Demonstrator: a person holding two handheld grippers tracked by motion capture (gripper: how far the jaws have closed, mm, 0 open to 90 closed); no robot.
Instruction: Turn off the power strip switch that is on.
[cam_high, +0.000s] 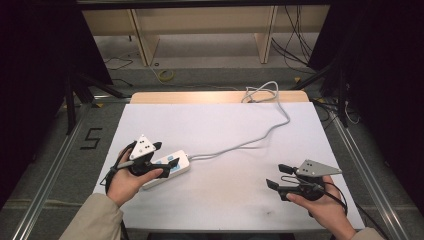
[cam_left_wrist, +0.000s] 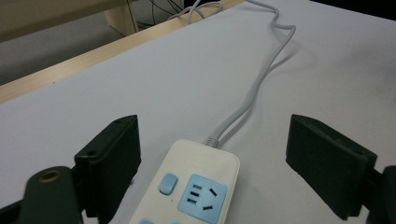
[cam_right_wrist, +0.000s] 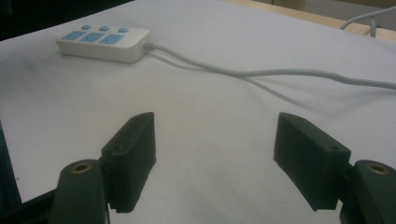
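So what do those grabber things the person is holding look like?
Each gripper, left gripper and right gripper, is black with two blocky jaws. A grey three-cornered plate with small dots sits on top, and a black cable trails off. The person wears beige sleeves.

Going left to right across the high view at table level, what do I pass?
Left gripper → power strip → its grey cable → right gripper.
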